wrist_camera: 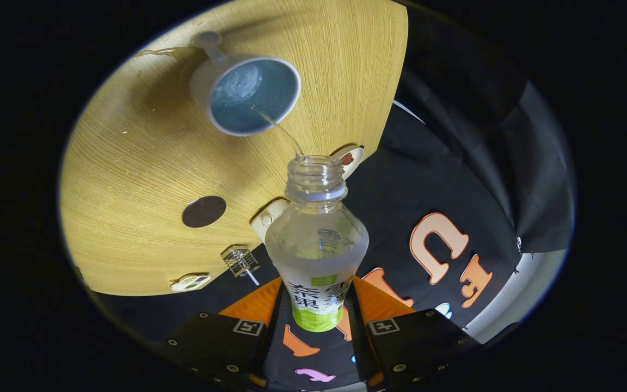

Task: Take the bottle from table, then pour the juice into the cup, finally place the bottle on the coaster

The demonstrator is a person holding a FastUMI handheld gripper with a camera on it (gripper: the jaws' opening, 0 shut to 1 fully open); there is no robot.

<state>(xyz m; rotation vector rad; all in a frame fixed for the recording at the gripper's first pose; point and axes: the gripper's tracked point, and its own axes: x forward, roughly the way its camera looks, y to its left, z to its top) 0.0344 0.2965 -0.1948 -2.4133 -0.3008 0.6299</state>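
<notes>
My gripper (318,305) is shut on the lower body of a clear plastic bottle (316,239) with a green and white label. The bottle has no cap and is tilted, its open mouth pointing toward a white cup (248,95) with a blue inside. A thin stream of pale juice (286,133) runs from the bottle's mouth into the cup. The cup stands on the wooden table (145,163) beyond the fingers and has a handle on its far side. A dark round coaster (203,211) lies on the table between the cup and the table's edge.
Small white objects (267,218) sit along the table's edge near the bottle, and another (190,282) lies further along it. A small metal device (240,261) hangs off that edge. A spill mark (155,53) shows beside the cup's handle. Black cloth walls surround the table.
</notes>
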